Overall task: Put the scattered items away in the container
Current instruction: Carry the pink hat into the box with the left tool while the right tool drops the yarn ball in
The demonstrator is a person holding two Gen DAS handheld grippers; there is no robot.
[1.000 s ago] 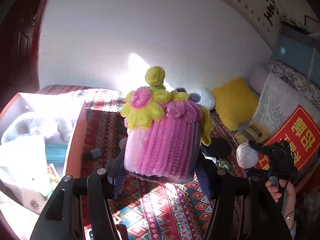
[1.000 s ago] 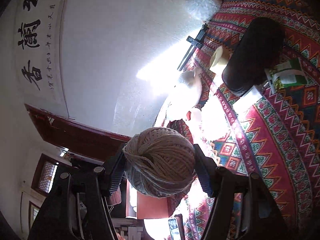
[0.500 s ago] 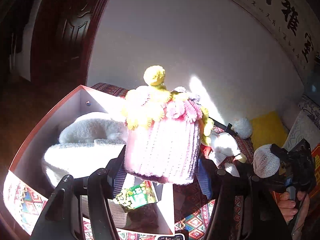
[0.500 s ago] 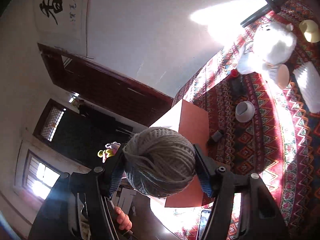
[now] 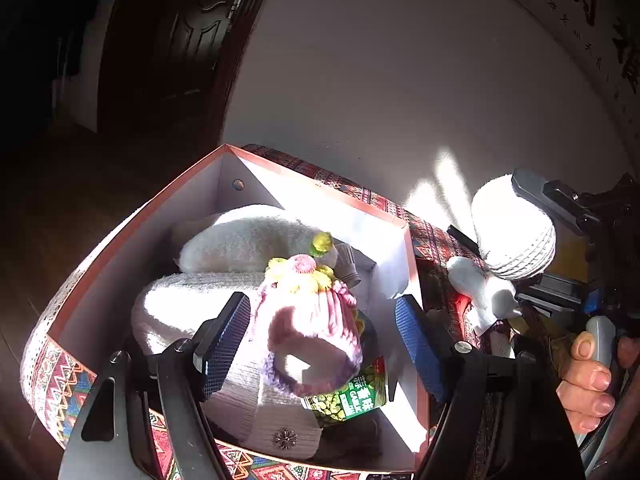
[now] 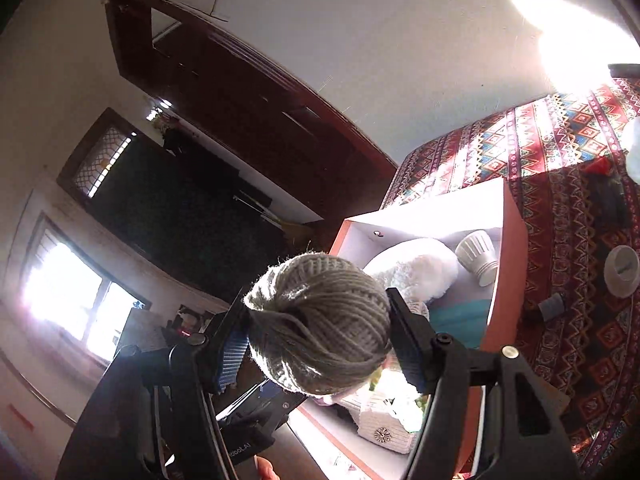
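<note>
The open box (image 5: pixel 132 216) with red-brown rim and white walls sits on the patterned cloth. My left gripper (image 5: pixel 322 340) is open above it. The pink knitted hat with yellow flowers (image 5: pixel 310 324) lies free inside the box, tipped on a green snack packet (image 5: pixel 352 394). My right gripper (image 6: pixel 316 344) is shut on a grey ball of yarn (image 6: pixel 320 320) and holds it over the box's near edge (image 6: pixel 510 264). That ball also shows in the left wrist view (image 5: pixel 514 228), above and right of the box.
In the box lie a white plush (image 5: pixel 248 240), a white knitted item (image 5: pixel 192 300), a ribbed white cup (image 6: pixel 478 256) and something teal (image 6: pixel 460 316). On the cloth (image 6: pixel 568 168) right of the box are a white plush toy (image 5: pixel 480 288), a round white cup (image 6: pixel 622 270) and small dark items.
My left gripper has opened and the pink hat has dropped into the box. My right gripper has carried the yarn ball closer, over the box.
</note>
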